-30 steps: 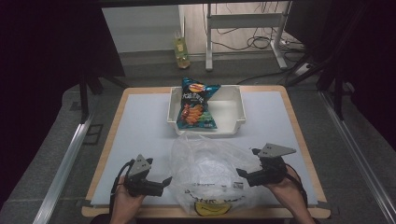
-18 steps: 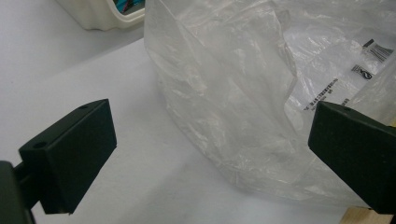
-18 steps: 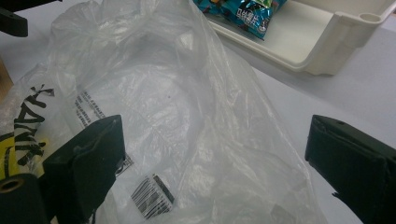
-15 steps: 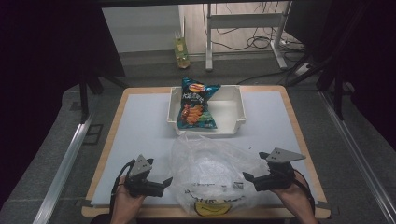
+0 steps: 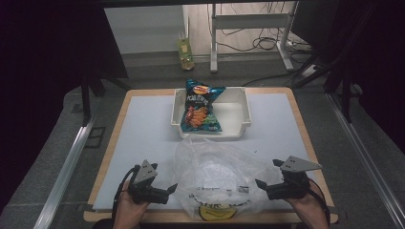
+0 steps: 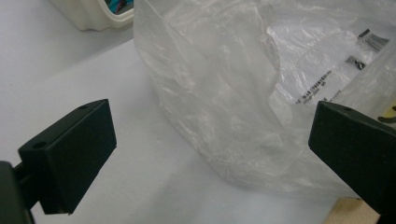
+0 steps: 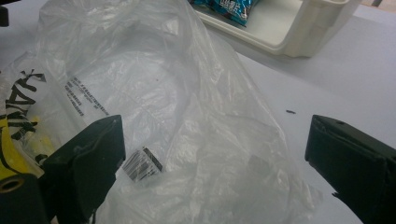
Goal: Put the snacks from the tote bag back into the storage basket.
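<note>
A crumpled clear plastic bag (image 5: 219, 177) with black print and a yellow mark lies on the table near the front edge. My left gripper (image 5: 171, 189) sits open just left of the bag, its jaws wide apart around the bag's edge (image 6: 224, 107). My right gripper (image 5: 259, 184) is open at the bag's right side, with the bag (image 7: 177, 121) lying between and beyond its jaws. A blue chip bag (image 5: 201, 107) leans in the white bin (image 5: 243, 107) behind the plastic bag.
The table has a white mat (image 5: 143, 138) with a wooden rim (image 5: 305, 138). The white bin's corner (image 7: 303, 32) stands past the plastic bag. A yellow-green bottle (image 5: 185, 50) and cables sit on the floor beyond the table.
My right gripper has drawn back toward the front right of the table, away from the bag's middle. The left gripper has stayed put.
</note>
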Available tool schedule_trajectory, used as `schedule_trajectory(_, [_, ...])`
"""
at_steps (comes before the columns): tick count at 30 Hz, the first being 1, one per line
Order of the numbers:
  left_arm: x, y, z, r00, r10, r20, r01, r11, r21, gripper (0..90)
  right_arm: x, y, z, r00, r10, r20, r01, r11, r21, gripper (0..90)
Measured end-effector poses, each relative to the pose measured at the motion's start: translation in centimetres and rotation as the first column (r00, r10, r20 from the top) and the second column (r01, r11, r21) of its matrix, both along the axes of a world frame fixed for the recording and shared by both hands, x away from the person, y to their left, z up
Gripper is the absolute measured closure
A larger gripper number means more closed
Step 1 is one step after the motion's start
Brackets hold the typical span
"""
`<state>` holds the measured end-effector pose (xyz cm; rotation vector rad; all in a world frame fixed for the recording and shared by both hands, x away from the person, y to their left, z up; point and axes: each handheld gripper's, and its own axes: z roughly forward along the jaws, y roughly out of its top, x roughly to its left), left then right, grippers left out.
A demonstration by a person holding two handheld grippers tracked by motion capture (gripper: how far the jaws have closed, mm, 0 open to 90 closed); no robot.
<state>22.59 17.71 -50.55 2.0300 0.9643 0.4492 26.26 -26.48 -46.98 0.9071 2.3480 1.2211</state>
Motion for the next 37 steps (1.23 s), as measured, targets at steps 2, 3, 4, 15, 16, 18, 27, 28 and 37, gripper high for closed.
schedule_trajectory(2, [-0.3, 0.1, 0.0, 1.0, 0.002, 0.002, -0.002, 1.0, 0.003, 0.7, -0.2, -0.3, 0.0, 1.0, -0.009, 0.0, 0.009, 1.0, 0.0, 5.3])
schedule_trajectory(3, [-0.4, 0.1, 0.0, 1.0, 0.004, 0.003, -0.004, 1.0, 0.0, 0.7, -0.3, -0.4, 0.0, 0.9999, -0.012, 0.004, 0.012, 1.0, -0.002, 5.3])
schedule_trajectory(4, [-0.5, 0.2, 0.0, 1.0, 0.007, 0.005, -0.007, 1.0, -0.001, 0.7, -0.4, -0.6, 0.0, 0.9999, -0.015, 0.002, 0.015, 1.0, -0.001, 5.3])
schedule_trajectory(15, [-1.1, 1.6, -0.3, 0.9991, 0.042, 0.008, -0.041, 0.9988, -0.024, 0.5, -1.2, -2.0, -0.3, 0.9988, -0.049, 0.005, 0.049, 0.999, -0.001, 5.3])
schedule_trajectory(16, [-1.1, 1.7, -0.3, 0.999, 0.044, 0.01, -0.044, 0.9987, -0.026, 0.5, -1.3, -2.2, -0.4, 0.9987, -0.052, 0.005, 0.052, 0.999, -0.001, 5.3])
schedule_trajectory(18, [-1.1, 1.8, -0.3, 0.9989, 0.047, 0.008, -0.046, 0.9985, -0.03, 0.5, -1.4, -2.4, -0.5, 0.9984, -0.057, 0.005, 0.057, 0.998, 0.002, 5.3])
schedule_trajectory(27, [-0.6, 2.3, -1.0, 0.9978, 0.063, -0.02, -0.063, 0.9978, -0.017, 0.0, -1.8, -3.8, -1.2, 0.9957, -0.093, 0.007, 0.093, 0.996, -0.013, 5.3])
schedule_trajectory(28, [-0.5, 2.5, -1.2, 0.9973, 0.068, -0.027, -0.068, 0.9975, -0.018, 0.0, -1.8, -3.9, -1.3, 0.9952, -0.097, 0.004, 0.097, 0.995, -0.014, 5.3])
schedule_trajectory(37, [-0.2, 3.1, -1.6, 0.9955, 0.079, -0.052, -0.08, 0.9961, -0.035, 0.0, -0.9, -4.7, -2.5, 0.9919, -0.119, -0.044, 0.118, 0.993, -0.03, 5.3])
